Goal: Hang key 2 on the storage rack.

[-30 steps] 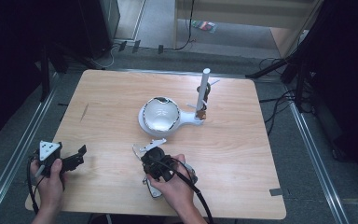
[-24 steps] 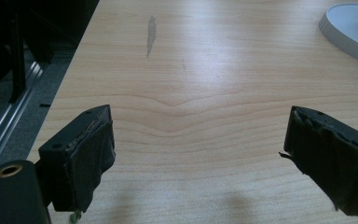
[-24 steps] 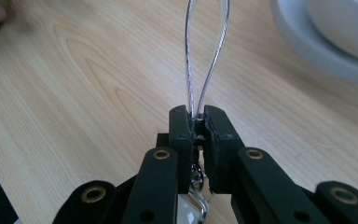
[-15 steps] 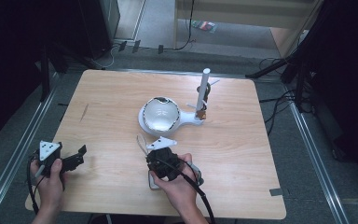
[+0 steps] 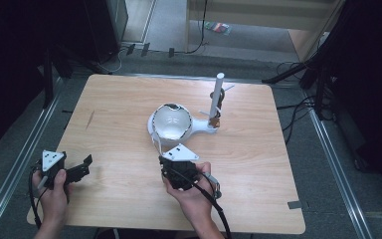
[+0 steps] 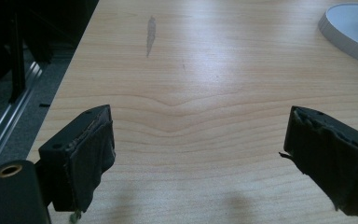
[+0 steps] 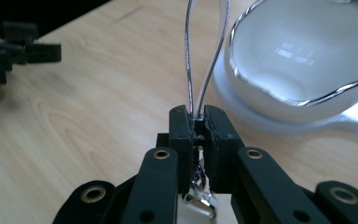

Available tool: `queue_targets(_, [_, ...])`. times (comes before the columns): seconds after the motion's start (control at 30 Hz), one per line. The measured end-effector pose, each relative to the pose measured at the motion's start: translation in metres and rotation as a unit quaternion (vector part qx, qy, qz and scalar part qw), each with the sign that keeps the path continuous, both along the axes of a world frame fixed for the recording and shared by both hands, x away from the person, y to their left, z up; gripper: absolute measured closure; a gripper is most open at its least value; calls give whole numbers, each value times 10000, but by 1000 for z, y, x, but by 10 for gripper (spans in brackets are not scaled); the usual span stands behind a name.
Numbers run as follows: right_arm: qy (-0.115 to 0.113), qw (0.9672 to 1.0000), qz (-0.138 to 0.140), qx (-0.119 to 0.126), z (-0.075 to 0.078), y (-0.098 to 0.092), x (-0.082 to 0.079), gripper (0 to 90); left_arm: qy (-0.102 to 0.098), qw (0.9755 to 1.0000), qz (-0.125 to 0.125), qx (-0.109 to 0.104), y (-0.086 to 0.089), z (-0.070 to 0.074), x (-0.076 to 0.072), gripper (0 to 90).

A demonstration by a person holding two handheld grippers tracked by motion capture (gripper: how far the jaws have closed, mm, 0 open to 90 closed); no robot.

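Worktop (image 5: 258,164): pale wood, seen from the high view.
Left tool (image 6: 200,158): jaws spread wide, nothing between the pads; held low over the near left corner of the worktop.
Right tool (image 7: 198,122): jaws pressed together on a thin silvery wire loop (image 7: 205,51) (two strands entering the jaw tips side by side).
Wire loop: rising from the right tool's tips toward the white bowl (image 5: 170,121), running just beside its near rim.
White bowl: near the worktop's middle, on a white base with an upright white post (image 5: 217,97) to its right.
Right hand (image 5: 194,191): near edge, just in front of the bowl.
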State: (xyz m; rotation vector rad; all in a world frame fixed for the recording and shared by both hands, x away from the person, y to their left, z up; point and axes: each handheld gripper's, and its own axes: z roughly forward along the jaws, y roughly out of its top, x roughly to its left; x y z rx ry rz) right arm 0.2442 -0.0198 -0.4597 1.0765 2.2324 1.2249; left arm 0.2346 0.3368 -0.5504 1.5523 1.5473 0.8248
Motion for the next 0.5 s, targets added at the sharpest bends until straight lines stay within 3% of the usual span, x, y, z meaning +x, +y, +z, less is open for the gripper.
queue_targets(0.23, [-487, 9988, -65, 78, 2, -6, -1, 833, -1, 10000, -1, -3, 0, 0, 0, 90])
queue_targets(0.5, [-1308, 9906, -264, 292, 4, -15, -3, 833, 1, 10000, -3, -6, 0, 0, 0, 90])
